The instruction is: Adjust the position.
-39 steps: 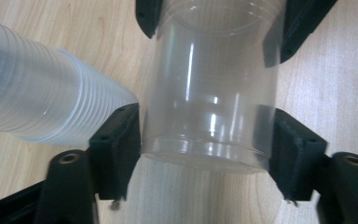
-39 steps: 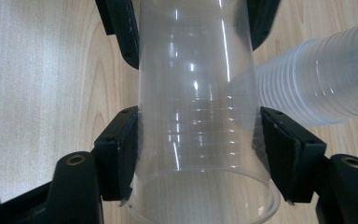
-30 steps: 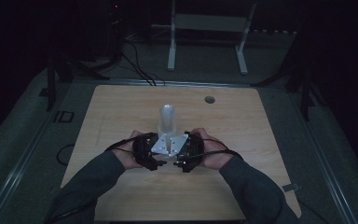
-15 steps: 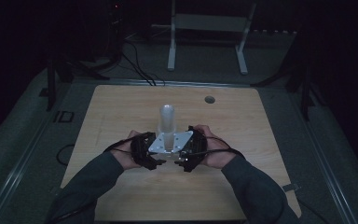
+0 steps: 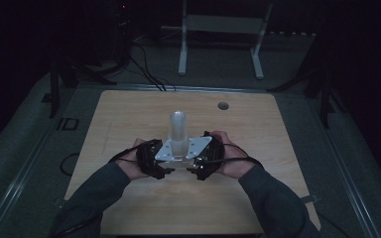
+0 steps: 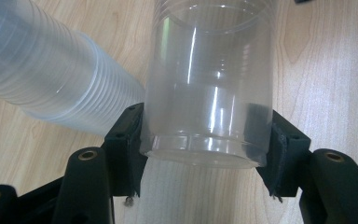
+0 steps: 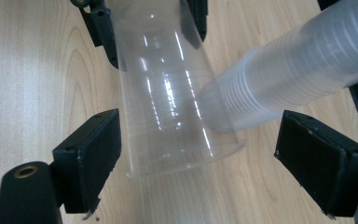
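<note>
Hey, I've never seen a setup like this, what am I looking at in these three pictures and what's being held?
A person sits at a wooden table and holds hand-operated tongs in each hand. One picture comes from a camera above the table; the other two come from small cameras riding on each pair of tongs, looking along the black jaws. The left tongs are shut on a single clear cup, gripping it near its base. The right tongs are open, with their jaws on either side of that cup's rim end and not touching it. A stack of cups lies beside the cup in both close views; from above it appears upright.
</note>
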A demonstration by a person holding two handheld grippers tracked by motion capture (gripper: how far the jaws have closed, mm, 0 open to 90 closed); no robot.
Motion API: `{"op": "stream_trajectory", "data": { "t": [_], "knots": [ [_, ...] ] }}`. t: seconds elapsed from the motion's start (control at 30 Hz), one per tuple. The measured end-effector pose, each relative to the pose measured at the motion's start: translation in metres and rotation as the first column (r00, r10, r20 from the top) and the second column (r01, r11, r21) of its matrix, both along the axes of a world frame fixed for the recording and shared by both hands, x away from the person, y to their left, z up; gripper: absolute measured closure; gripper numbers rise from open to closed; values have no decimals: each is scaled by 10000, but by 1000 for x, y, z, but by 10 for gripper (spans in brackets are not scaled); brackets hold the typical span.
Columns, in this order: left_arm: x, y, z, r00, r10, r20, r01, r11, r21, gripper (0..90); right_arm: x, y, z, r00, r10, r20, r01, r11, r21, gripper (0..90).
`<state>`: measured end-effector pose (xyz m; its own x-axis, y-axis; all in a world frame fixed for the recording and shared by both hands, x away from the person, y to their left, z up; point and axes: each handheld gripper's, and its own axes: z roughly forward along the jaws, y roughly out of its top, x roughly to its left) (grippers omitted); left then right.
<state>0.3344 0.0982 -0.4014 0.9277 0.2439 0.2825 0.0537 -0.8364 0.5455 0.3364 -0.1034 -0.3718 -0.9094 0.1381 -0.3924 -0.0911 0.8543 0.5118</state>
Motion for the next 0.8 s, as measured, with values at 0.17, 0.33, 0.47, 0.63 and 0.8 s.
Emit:
{"op": "stream_trajectory", "data": {
  "t": [0.17,0.33,0.47,0.63,0.8],
  "knots": [
    [1,2,-1,10000,69,-21,-69,10000,-63,410,1,-4,3,9999,-142,3,142,9998,125,141],
    [2,3,-2,9998,173,-60,-175,9995,-248,411,3,-10,5,9997,-258,-26,259,9990,355,144],
    [3,4,-2,9997,250,-33,-251,9988,-417,411,3,-14,7,9992,-398,67,394,9982,459,149],
    [4,6,-1,9992,390,-15,-390,9974,-602,411,5,-18,8,9972,-726,170,716,9961,522,164],
    [5,9,-1,9988,483,-21,-484,9965,-687,410,6,-21,8,9967,-788,187,773,9947,684,164]
  ]
}}
